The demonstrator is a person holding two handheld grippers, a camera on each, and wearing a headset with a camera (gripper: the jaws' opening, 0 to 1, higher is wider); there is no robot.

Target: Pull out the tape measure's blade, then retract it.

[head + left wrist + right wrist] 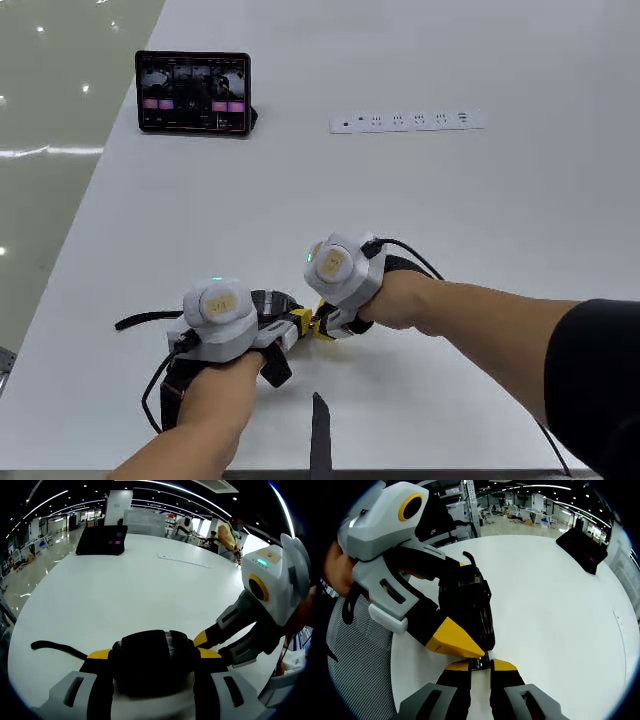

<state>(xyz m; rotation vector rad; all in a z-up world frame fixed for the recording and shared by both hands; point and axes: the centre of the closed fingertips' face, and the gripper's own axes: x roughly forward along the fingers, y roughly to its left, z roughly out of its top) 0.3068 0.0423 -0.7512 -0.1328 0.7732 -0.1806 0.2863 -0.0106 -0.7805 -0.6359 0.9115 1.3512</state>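
White table (400, 200), tablet (193, 92) and power strip (407, 121) at the far side, well away from the work.

Tape (467, 605) sits near the table's front edge, gripped across its black body by my left claw (154, 654): jaws clamped on both sides, yellow tips showing past the case. Its strap (55, 647) trails off on the table to the left.

Right claw (481, 664) comes in facing the case mouth, jaws pinched nearly together on the small metal hook (480, 659) at the blade end. The hook lies right between the fingertips, just beside the case, so almost no blade is out. I read this as the start of the pull.

How I'd do it well:
- Clamp the left claw firm and hold the case low on the table so it can't twist or slide.
- Draw the right claw straight away from the mouth, in line with the blade, not up or sideways; an angled pull could kink the blade or slip off the hook.
- Go slow and even. The grip on the hook is thin and could pop loose.
- For the return, walk the hook back under control, don't just release, or the blade may snap in.

I can't tell whether the case has a lock button.
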